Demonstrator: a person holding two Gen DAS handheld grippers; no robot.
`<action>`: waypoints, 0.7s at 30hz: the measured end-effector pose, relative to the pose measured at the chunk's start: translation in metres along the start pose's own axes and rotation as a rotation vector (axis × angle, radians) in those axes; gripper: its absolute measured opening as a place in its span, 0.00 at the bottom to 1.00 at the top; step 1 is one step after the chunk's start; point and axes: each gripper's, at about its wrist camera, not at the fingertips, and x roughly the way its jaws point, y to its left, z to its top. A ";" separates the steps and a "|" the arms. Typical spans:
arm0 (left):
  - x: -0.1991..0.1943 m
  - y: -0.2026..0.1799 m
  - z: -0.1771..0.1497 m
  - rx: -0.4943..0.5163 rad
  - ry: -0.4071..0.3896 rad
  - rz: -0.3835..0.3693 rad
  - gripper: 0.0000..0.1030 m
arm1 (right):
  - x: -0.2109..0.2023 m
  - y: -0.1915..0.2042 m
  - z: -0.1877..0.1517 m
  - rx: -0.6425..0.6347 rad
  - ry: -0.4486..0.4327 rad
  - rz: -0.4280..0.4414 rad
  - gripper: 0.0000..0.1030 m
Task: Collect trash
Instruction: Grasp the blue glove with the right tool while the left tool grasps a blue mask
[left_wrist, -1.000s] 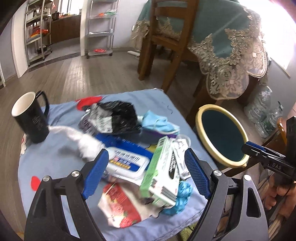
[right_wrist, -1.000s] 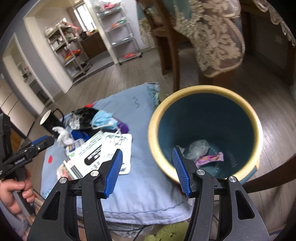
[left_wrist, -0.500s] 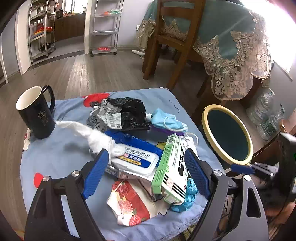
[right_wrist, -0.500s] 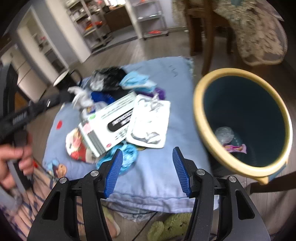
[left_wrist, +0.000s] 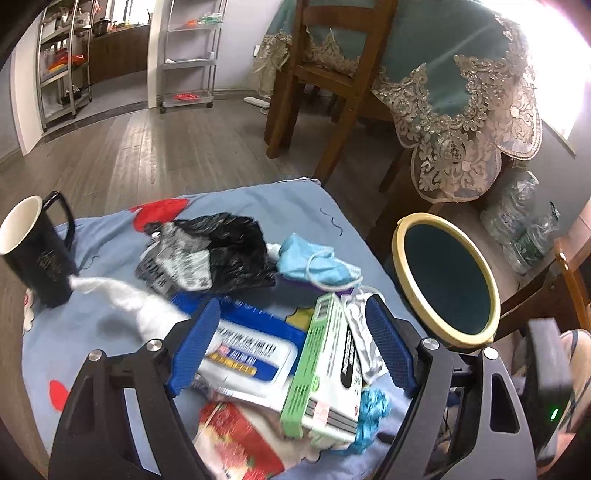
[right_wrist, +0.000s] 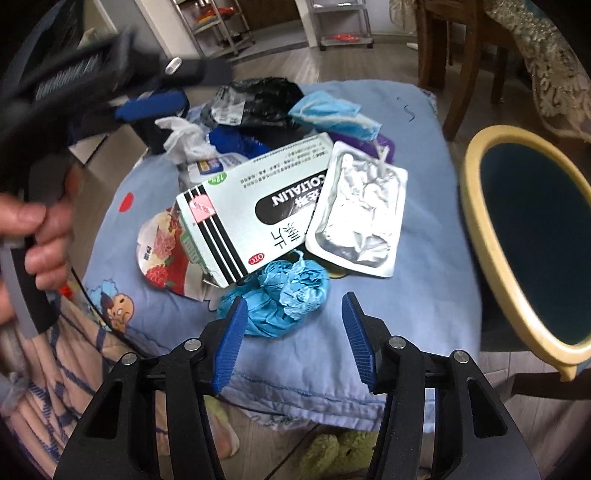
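Trash heaped on a blue cloth (right_wrist: 424, 192), with a yellow-rimmed bin (right_wrist: 476, 206) standing just beside it on the right. The right gripper (right_wrist: 291, 332) hangs over a crumpled blue glove (right_wrist: 284, 299) at the near edge of the heap; its jaws are closing with nothing pressed between them yet, the glove lying just ahead of the tips. The left gripper (left_wrist: 291, 347) is poised above a wet-wipe pack (left_wrist: 243, 354) and a green-and-white carton (left_wrist: 328, 365), jaws closing but spread wide and empty. Likely faults: the glove lies against the carton and close to a silver foil tray (right_wrist: 358, 214), so a careless pinch could drag a neighbour along or catch the cloth; a loose hold on soft latex may let it slip before the bin; both tools working one small heap may collide. Count: one glove, one carton, one foil tray, one wipe pack, one blue face mask (right_wrist: 332, 110), one black plastic bag (right_wrist: 258, 99), one white tissue (right_wrist: 184, 136), one red-flowered wrapper (right_wrist: 162, 251), one black mug (left_wrist: 33, 251), one bin.
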 end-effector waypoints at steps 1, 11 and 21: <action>0.004 -0.001 0.003 -0.002 0.002 -0.006 0.77 | 0.002 0.001 0.000 0.000 0.004 0.002 0.49; 0.064 -0.009 0.035 -0.020 0.068 -0.030 0.73 | 0.009 0.001 -0.007 -0.038 0.035 0.007 0.02; 0.102 -0.004 0.038 -0.042 0.176 0.006 0.45 | -0.003 -0.011 -0.013 -0.025 0.023 0.009 0.01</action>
